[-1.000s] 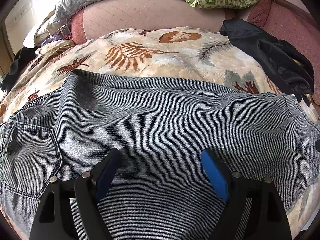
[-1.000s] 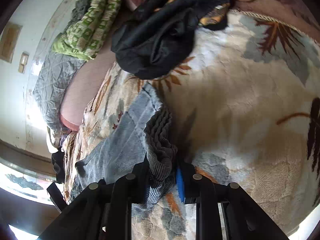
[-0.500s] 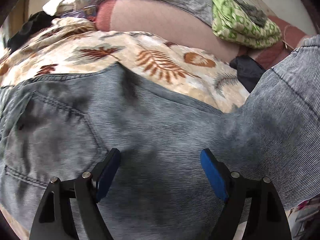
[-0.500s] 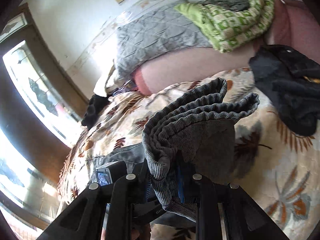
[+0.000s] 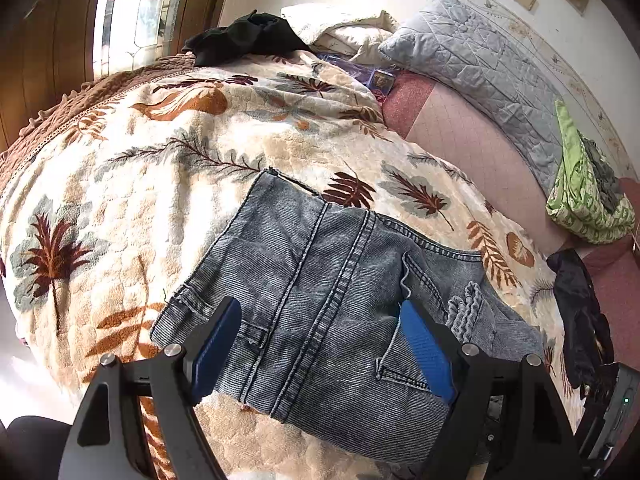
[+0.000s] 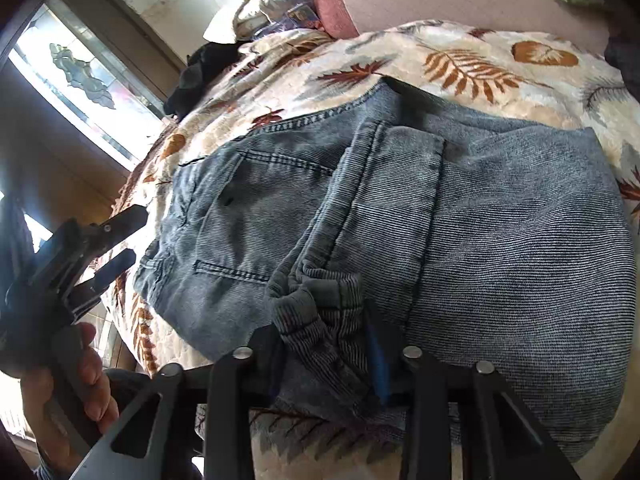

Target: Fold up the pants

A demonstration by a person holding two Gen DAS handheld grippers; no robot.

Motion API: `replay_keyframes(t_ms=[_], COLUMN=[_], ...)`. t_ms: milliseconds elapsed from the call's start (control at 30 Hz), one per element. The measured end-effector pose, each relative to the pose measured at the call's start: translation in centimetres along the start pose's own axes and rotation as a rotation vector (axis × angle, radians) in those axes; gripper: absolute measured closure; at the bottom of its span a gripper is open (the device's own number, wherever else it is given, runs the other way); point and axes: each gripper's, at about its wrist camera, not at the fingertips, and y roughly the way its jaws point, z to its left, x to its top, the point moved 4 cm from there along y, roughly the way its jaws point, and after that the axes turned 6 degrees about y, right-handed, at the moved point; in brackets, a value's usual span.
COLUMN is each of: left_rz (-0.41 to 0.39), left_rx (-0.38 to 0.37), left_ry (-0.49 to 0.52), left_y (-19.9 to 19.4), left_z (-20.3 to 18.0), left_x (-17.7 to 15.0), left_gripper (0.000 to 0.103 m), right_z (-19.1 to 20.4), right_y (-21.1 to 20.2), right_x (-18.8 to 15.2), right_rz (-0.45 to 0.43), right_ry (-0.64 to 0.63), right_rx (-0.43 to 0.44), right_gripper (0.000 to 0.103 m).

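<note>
The grey-blue denim pants (image 5: pixel 320 280) lie on a leaf-patterned blanket (image 5: pixel 140 168), with the leg end folded over the seat. My left gripper (image 5: pixel 320 344) is open, hovering above the waist end, its blue pads (image 5: pixel 424 352) apart and holding nothing. It also shows at the left of the right wrist view (image 6: pixel 116 240). My right gripper (image 6: pixel 328 356) is shut on the bunched hem of the pants (image 6: pixel 316 304), low over the folded denim (image 6: pixel 500 240).
A black garment (image 5: pixel 244 38) lies at the blanket's far corner and another (image 5: pixel 580 316) at the right. A grey quilt (image 5: pixel 480 68) and green bedding (image 5: pixel 588 200) rest on the pink mattress (image 5: pixel 460 128) by the wall. A window (image 6: pixel 80 76) is at the left.
My right gripper carried the hem up and over, then down onto the seat, folding the leg across. My left gripper rose and pulled back from the denim, still open.
</note>
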Motion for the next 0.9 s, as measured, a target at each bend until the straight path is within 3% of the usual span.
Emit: replay_keyframes(t_ms=[67,200,267,333,433,467,567,633,733,900], left_rz=[-0.006,0.009,0.013,0.030,0.083,0.112,0.237,0.184,0.191,0.179], left_rx=[-0.022,-0.085,-0.113,-0.138,-0.118,-0.095,0.032,0.062,0.064,0.068], left_ry=[0.024,0.067,0.110,0.156,0.271,0.324,0.481,0.536,0.518,0.546], left_y=[0.0,0.0,0.1,0.3,1.6,2.4,5.8,5.6,5.6,5.8], left_z=[-1.0,-4.0,-6.0,-8.1,-11.5,-12.3,-13.6,-14.1,-14.1,-14.1], left_x=[0.1,-0.2,-0.7,-1.5,-3.2,-4.1,-7.2,-7.8,-7.8,-8.0], left_gripper=[0.020,0.020,0.020,0.020,0.020,0.020,0.020,0.020,0.020,0.020], right_z=[-0.2,-2.6,-5.1,-8.5,-13.6,-14.2,-14.4,-14.0,-14.1,-16.1], right_y=[-2.0,-7.1,-8.2,-7.2,-4.6,-4.8,-6.0,-7.4,-7.9,-4.4], right_x=[0.0,0.7,0.7,0.4,-1.7,-2.1,-1.2,0.3,3.2,8.6], right_rz=[-0.035,-0.162,-0.199,-0.182,-0.102,-0.124,-0.115,-0.146,-0.172,-0.146], right_ry=[0.033,0.153,0.227,0.363,0.603,0.628,0.645,0.602,0.590,0.611], right_rx=[0.061,0.195,0.201,0.223,0.318,0.369,0.395,0.400,0.402,0.427], right_gripper=[0.031,0.022,0.022,0.022,0.023,0.024,0.024,0.024,0.024,0.024])
